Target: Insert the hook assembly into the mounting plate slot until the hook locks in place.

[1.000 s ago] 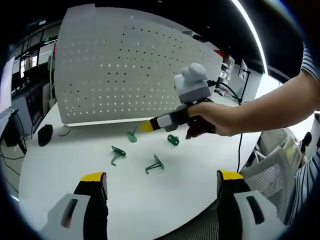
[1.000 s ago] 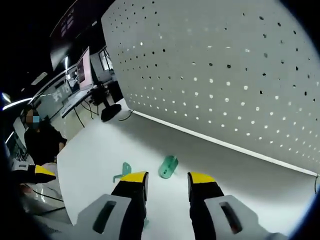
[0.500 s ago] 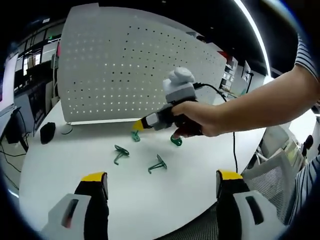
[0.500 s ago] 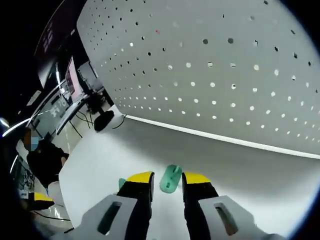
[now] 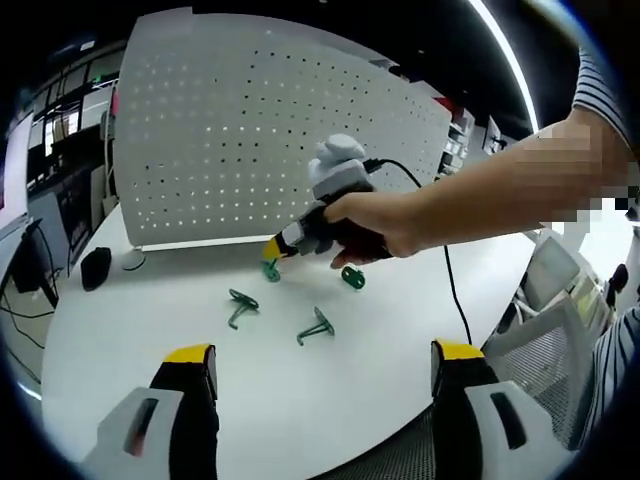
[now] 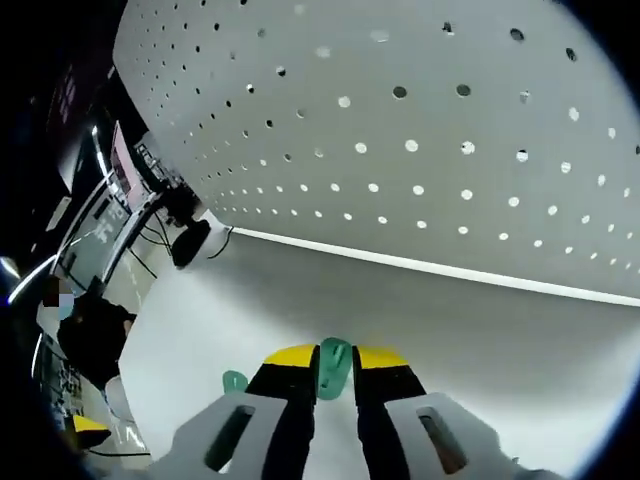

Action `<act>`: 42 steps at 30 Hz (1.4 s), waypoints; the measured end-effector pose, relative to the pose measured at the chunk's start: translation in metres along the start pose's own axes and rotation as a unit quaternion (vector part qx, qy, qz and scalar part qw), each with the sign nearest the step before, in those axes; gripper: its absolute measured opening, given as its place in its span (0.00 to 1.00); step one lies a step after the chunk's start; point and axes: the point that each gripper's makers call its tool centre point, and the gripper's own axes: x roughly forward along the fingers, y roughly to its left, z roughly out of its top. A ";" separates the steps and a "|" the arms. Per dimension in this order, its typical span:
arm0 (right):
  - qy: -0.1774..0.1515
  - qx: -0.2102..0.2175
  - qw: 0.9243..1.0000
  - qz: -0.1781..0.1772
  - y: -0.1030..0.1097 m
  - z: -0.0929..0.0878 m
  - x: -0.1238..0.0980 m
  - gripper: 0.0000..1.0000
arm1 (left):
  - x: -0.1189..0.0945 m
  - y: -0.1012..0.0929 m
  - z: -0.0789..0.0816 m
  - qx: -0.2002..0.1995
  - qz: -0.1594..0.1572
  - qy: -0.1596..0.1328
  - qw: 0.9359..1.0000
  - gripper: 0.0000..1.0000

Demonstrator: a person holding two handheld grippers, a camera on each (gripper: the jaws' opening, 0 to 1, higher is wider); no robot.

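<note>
Several green hooks lie on the white table (image 5: 130, 350) in front of the white pegboard mounting plate (image 5: 250, 130). One hook (image 5: 239, 307) is at left, one (image 5: 314, 329) in the middle, one (image 5: 351, 278) beside the hand. My right gripper (image 5: 271, 256), held by a hand, has its yellow tips down on a fourth hook (image 5: 270, 271). In the right gripper view my right gripper (image 6: 333, 357) is shut on that green hook (image 6: 334, 366), close below the pegboard (image 6: 450, 150). Another hook (image 6: 234, 381) lies to its left. My left gripper (image 5: 322, 356) is wide open near the table's front edge, holding nothing.
A black mouse-like object (image 5: 90, 268) sits at the table's left by the pegboard's foot. A cable (image 5: 455, 290) trails from the right gripper. A mesh chair (image 5: 545, 340) stands at right. Desks with monitors (image 6: 125, 195) and a seated person (image 6: 90, 345) lie beyond the table.
The right gripper has moved left and down toward the pegboard's foot, and its jaws have closed on a green hook. The left gripper has stayed still and open.
</note>
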 end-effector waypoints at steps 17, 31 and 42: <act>-0.012 0.025 1.000 -0.006 -0.002 0.009 -0.008 0.01 | 0.000 0.000 0.000 -0.003 -0.001 0.000 1.000 0.90; -0.109 -0.012 0.994 -0.003 0.017 0.045 -0.070 0.00 | -0.006 0.011 0.012 -0.018 0.014 -0.016 1.000 0.91; -0.192 0.007 0.981 0.029 0.051 0.038 -0.144 0.00 | 0.004 0.027 0.046 -0.026 0.014 -0.016 0.999 0.87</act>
